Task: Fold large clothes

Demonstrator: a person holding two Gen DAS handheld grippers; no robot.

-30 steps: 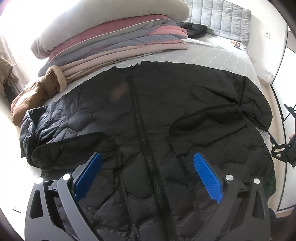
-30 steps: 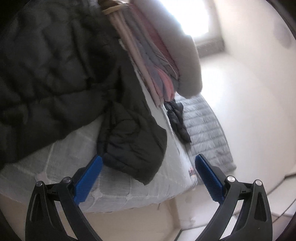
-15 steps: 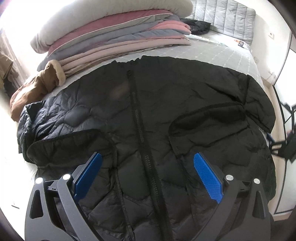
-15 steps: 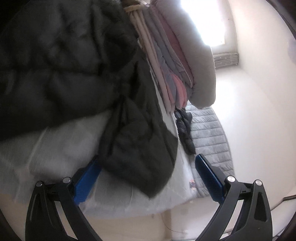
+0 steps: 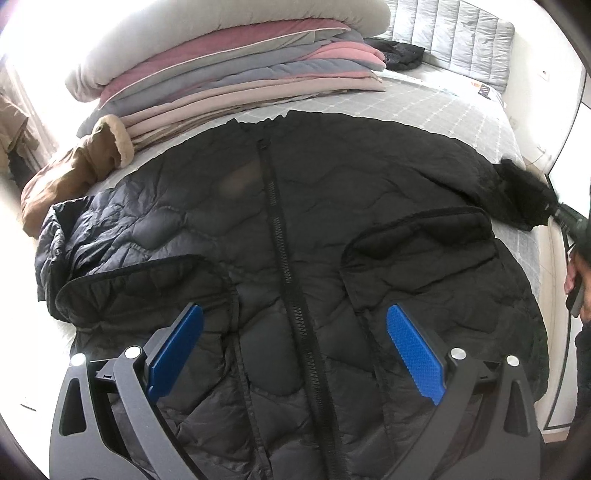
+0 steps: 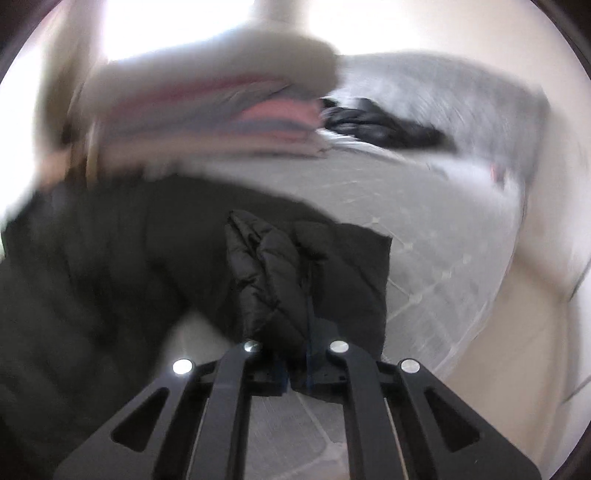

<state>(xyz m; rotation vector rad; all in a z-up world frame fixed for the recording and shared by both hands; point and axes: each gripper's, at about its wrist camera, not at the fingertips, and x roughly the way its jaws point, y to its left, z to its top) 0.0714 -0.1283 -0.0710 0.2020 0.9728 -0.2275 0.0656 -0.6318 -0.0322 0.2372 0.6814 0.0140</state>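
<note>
A black quilted jacket [image 5: 295, 221] lies front up, zipper closed, spread across the bed [image 5: 424, 107]. My left gripper [image 5: 294, 312] hovers open over its lower half, blue pads either side of the zipper, with nothing between them. My right gripper [image 6: 301, 354] is shut on the end of the jacket's right sleeve [image 6: 295, 266], and the bunched cloth stands up between its jaws. In the left wrist view that sleeve end [image 5: 517, 192] is lifted at the bed's right edge, with the right gripper [image 5: 565, 216] and a hand [image 5: 576, 273] behind it. The right wrist view is blurred by motion.
A stack of folded quilts [image 5: 240, 62] fills the far left of the bed. A brown fur-trimmed coat [image 5: 74, 173] lies at the left edge. Another black garment [image 5: 399, 55] sits by the grey padded headboard [image 5: 461, 33]. Bare sheet shows beyond the jacket.
My right gripper rolled over, closed on the sleeve end and lifted it off the bed's side. The left gripper stayed over the jacket, still open.
</note>
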